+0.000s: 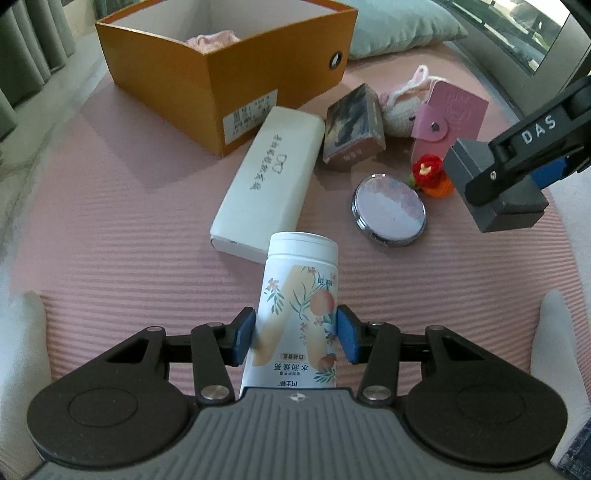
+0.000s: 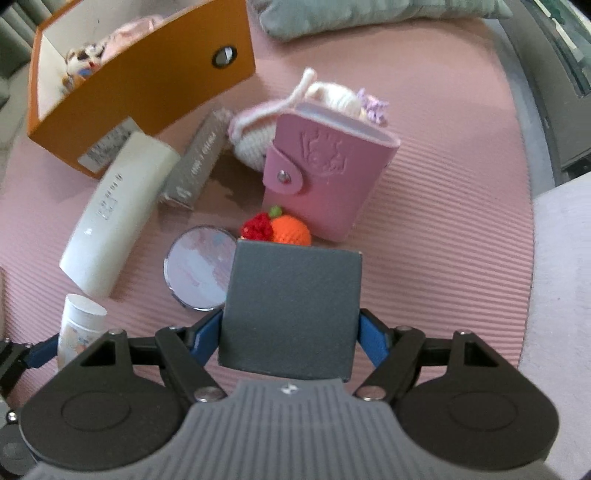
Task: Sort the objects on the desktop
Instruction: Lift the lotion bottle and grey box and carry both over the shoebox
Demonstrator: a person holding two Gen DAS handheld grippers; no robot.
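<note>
Two grippers are at work, each pinching one thing. The left gripper (image 1: 295,338) has its blue pads pressed against the sides of one white floral tube (image 1: 301,295), held above the pink ribbed mat (image 1: 110,229), on the side of the loose items away from the orange box (image 1: 221,85). The right gripper (image 2: 291,338) clamps one dark grey box (image 2: 291,310) from both sides, also raised over the mat.

Counted outward from the orange box, which is the single container on the mat:
- One white glasses case (image 1: 266,184) lies just beside its labelled end.
- One small dark printed carton (image 1: 351,125) lies beside the case, off the box's near corner.
- One cream crocheted toy (image 2: 258,140) sits behind that carton.
- One pink snap wallet (image 2: 328,173) leans against the toy.
- One round mirrored compact (image 1: 389,208) lies flat, farther from the box than the carton.
- One crocheted red-and-orange piece (image 2: 277,229) lies between the compact and the wallet.
- One green cushion (image 1: 402,26) lies beyond the box's far end.

Inside the orange box, a pink fabric item (image 2: 129,33) and a small spotted soft toy (image 2: 81,61) show, both blurred and partly cut by the wall. The grey box hides part of the compact in the right wrist view. The lower end of the tube disappears behind the left gripper's body. The print on the box's label is too soft to read.
</note>
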